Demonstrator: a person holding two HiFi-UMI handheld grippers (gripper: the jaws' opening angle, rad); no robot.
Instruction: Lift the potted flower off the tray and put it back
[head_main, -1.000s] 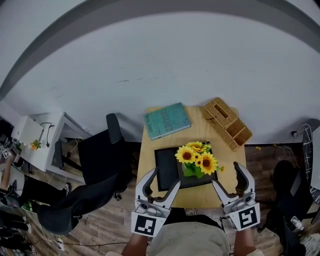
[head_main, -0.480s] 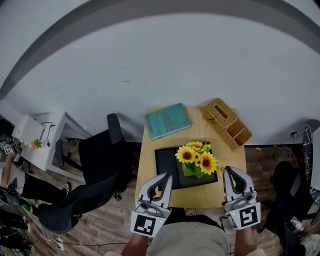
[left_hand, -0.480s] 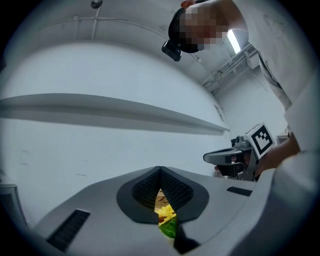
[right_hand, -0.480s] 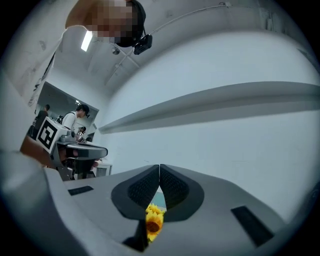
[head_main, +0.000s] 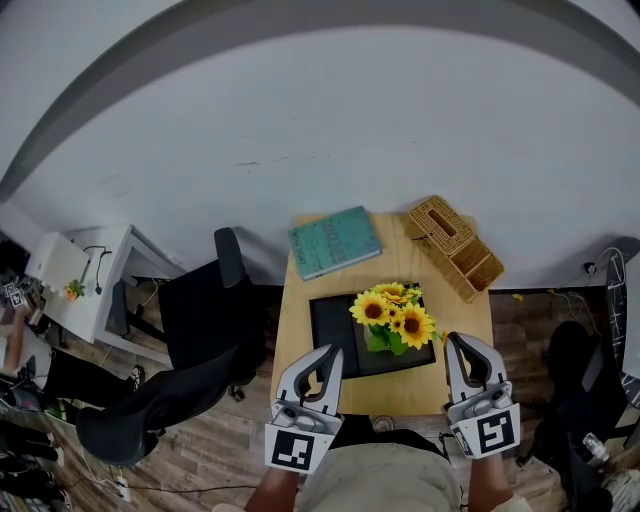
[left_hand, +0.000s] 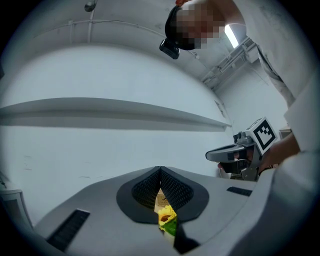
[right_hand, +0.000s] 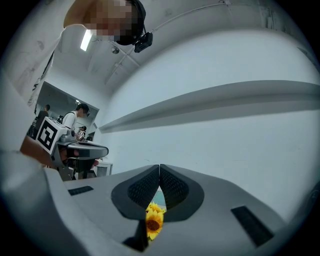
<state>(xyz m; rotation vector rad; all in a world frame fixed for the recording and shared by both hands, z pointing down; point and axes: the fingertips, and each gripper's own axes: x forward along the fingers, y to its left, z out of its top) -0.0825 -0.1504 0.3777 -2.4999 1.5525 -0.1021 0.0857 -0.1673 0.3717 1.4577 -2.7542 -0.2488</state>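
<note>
A pot of yellow sunflowers (head_main: 393, 321) stands on a black tray (head_main: 335, 335) on a small wooden table (head_main: 291, 330). My left gripper (head_main: 331, 357) is shut and empty, held near the table's front edge, left of the flowers. On the other side my right gripper (head_main: 457, 347) is also shut and empty, just right of the tray. In the left gripper view a sliver of sunflower (left_hand: 166, 216) shows below the closed pads (left_hand: 172, 187). The right gripper view has a sunflower (right_hand: 153, 221) under its closed pads (right_hand: 172, 187).
A teal book (head_main: 333, 241) lies at the table's far left corner. A wicker organiser box (head_main: 455, 246) sits at the far right corner. A black office chair (head_main: 215, 300) stands left of the table, and a white desk (head_main: 75, 275) further left. A grey wall lies beyond.
Both grippers have closed from wide open to shut, with nothing between the jaws. Neither hand has shifted place.
</note>
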